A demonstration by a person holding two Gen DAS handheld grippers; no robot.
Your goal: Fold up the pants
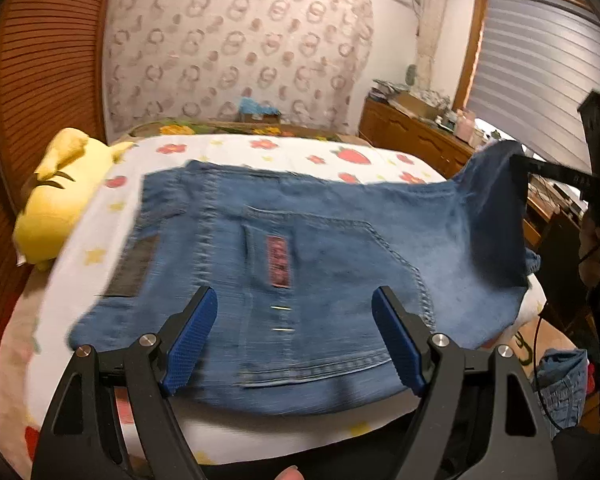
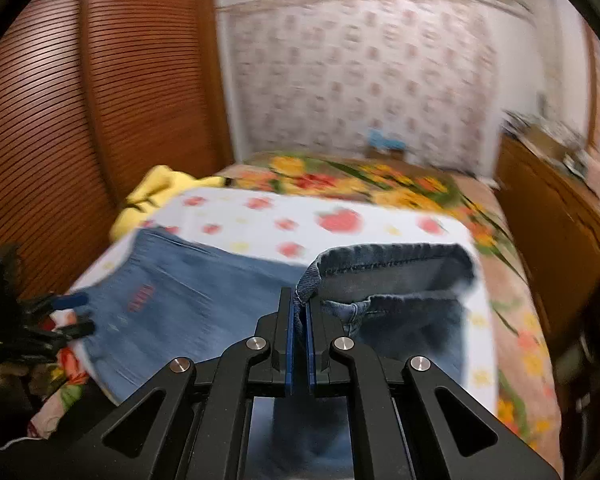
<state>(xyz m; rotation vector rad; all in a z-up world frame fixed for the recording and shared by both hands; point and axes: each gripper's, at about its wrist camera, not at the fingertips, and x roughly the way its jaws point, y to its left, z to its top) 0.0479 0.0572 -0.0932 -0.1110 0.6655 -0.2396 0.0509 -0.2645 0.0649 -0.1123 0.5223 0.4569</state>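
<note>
The jeans (image 1: 300,240) lie on the strawberry-print sheet (image 1: 260,152) of the bed, seat side up with the back pocket (image 1: 324,256) showing, and the leg end is lifted at the right side. The step in hand looks like carrying that leg end over the seat to make a fold. To do it well, the lifted hem (image 2: 392,256) should likely travel across the denim toward the waistband side, kept taut enough that both layers come along and no crease bunches under the fold; the free claw would do best pinning the seat so the pile does not slide on the sheet. The right gripper (image 2: 299,320) has its 2 blue pads pressed together on a pinch of denim by the hem, and the cuff opening gapes just beyond the fingers. The left gripper (image 1: 296,340) stands wide apart above the near edge of the jeans, nothing between its pads (image 1: 192,340), touching no cloth as far as can be seen. A yellow plush toy (image 1: 56,200) rests at the left edge of the bed, clear of the fold path.
</note>
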